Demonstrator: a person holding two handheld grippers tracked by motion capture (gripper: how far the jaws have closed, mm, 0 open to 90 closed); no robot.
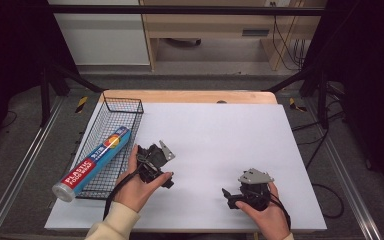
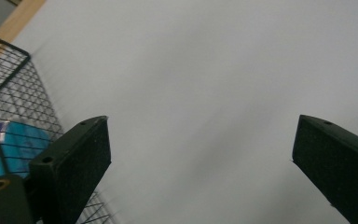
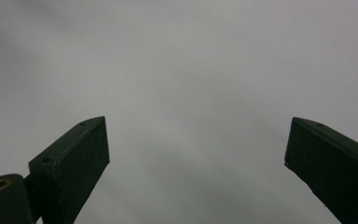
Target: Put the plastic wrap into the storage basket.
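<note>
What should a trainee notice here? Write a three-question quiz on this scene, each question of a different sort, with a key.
1. True or false: the plastic wrap box lies wholly inside the wire basket.
2. Which gripper is nearer the basket? A) left gripper B) right gripper
3. Fill in: both grippers' jaws stand ____ over the white table.

Key: 1. False, its near end sticks out over the basket's rim. 2. A. 3. open.
</note>
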